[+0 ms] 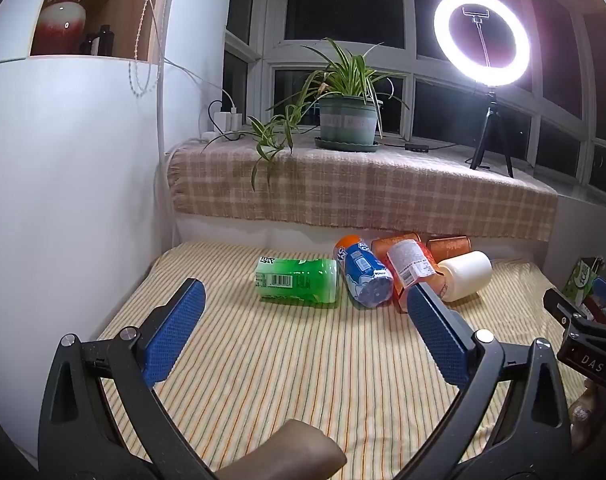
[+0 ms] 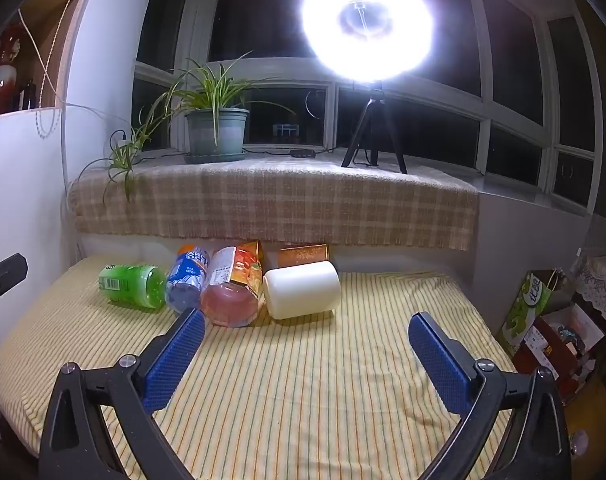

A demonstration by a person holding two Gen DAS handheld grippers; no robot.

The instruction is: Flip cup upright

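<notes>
A white cup (image 2: 303,294) lies on its side on the striped tablecloth (image 2: 303,380), at the right end of a row of fallen bottles. It also shows in the left wrist view (image 1: 467,275). My right gripper (image 2: 306,326) is open and empty, a little in front of the cup. My left gripper (image 1: 305,300) is open and empty, facing the green bottle (image 1: 297,280) and blue bottle (image 1: 363,276). The right gripper's body shows at the right edge of the left wrist view (image 1: 583,340).
A green bottle (image 2: 133,286), a blue bottle (image 2: 187,278) and an orange-pink bottle (image 2: 235,288) lie beside the cup. Orange boxes (image 2: 303,255) stand behind. A ledge with checked cloth (image 2: 271,204), a potted plant (image 2: 217,134) and a ring light (image 2: 367,24) rises behind. Bags (image 2: 543,320) sit right.
</notes>
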